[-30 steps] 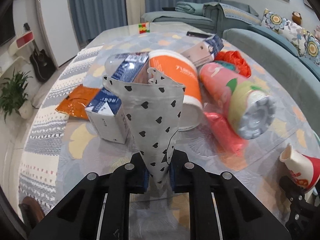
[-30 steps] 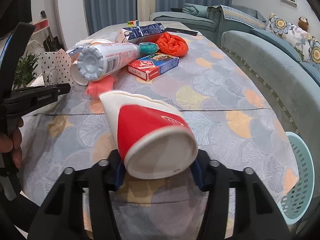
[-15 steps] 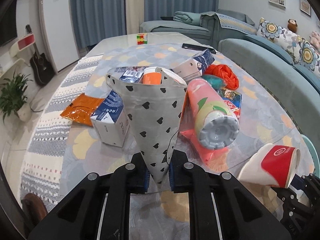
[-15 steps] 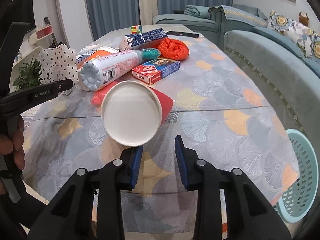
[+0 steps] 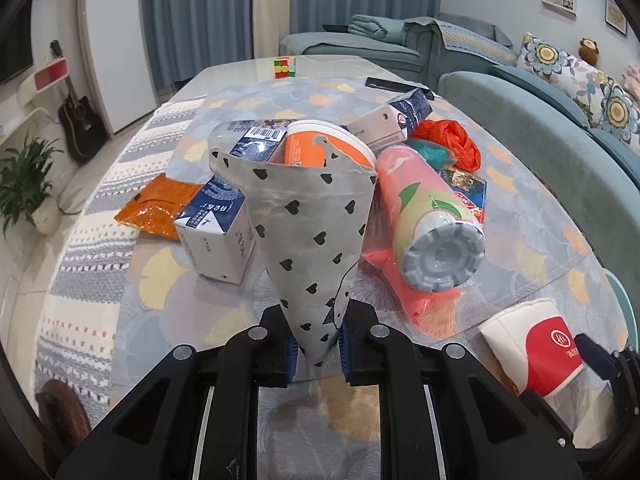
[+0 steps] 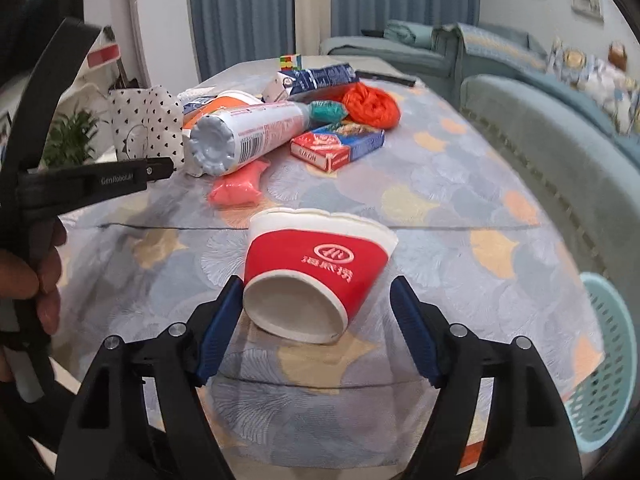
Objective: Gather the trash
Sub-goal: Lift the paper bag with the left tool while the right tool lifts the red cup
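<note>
While the left gripper [image 5: 317, 350] is pinched tight on the bottom corner of a grey heart-print paper bag [image 5: 308, 232], the right gripper [image 6: 316, 324] has just been opening and now sits spread wide, with the red paper cup [image 6: 316, 276] lying on its side between the jaws. The left pad looks like it's touching or almost touching the cup's base; the right pad is clearly off it. The cup's long axis runs away from the gripper, base toward the camera, crumpled white rim pointing at the pile ahead.

The bag stands up from the left jaws, mouth upward.

Count on the table [image 6: 460, 208] beyond the cup: one pink bottle [image 6: 248, 136] on its side, base toward the gripper, one orange tub [image 5: 320, 148], three blue-and-white cartons, one orange plastic bag [image 6: 372, 106], one red-and-blue box [image 6: 338, 146], one orange wrapper [image 5: 158, 206]. One teal basket [image 6: 604, 356] sits off to the right, below the table edge.
</note>
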